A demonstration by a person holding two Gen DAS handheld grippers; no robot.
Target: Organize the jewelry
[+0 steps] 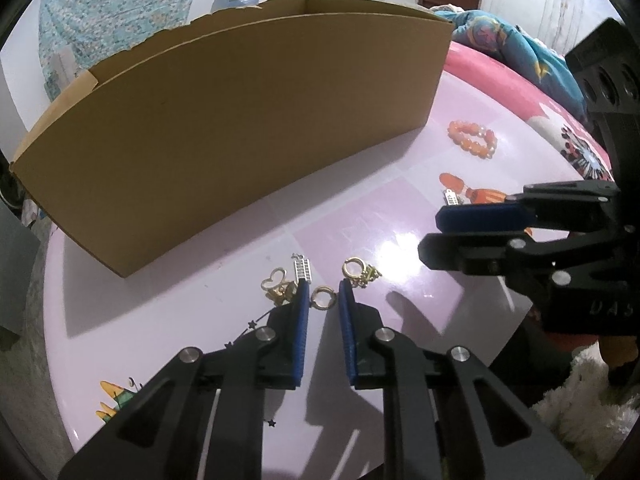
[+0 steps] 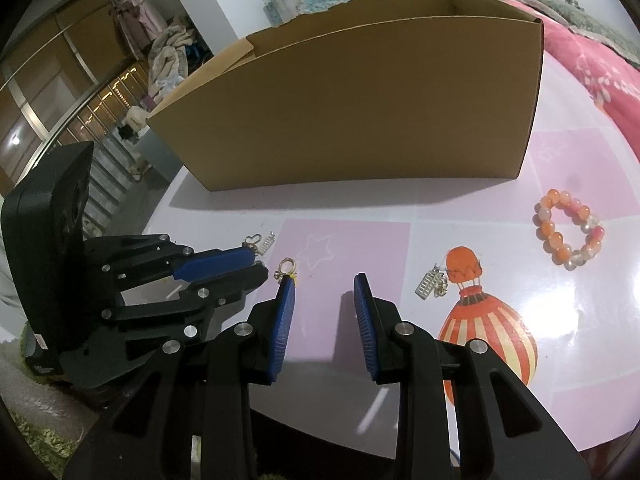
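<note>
My left gripper (image 1: 323, 289) is open low over the pink table (image 1: 360, 216), its blue pads on either side of a small gold ring (image 1: 322, 298). A gold heart ring (image 1: 276, 286), a silver ladder charm (image 1: 303, 270) and a gold ring with a charm (image 1: 358, 270) lie just beyond the tips. My right gripper (image 2: 326, 280) is open and empty above the table (image 2: 360, 248); it shows at the right of the left wrist view (image 1: 436, 236). The orange bead bracelet (image 2: 568, 232) and a silver charm (image 2: 430, 284) lie to its right. The cardboard box (image 2: 360, 112) stands behind.
The open cardboard box (image 1: 240, 120) fills the back of the table. A balloon print (image 2: 484, 328) marks the table top. A pink bedspread (image 2: 592, 64) lies at the right, and a fluffy rug (image 1: 592, 420) lies below the table edge.
</note>
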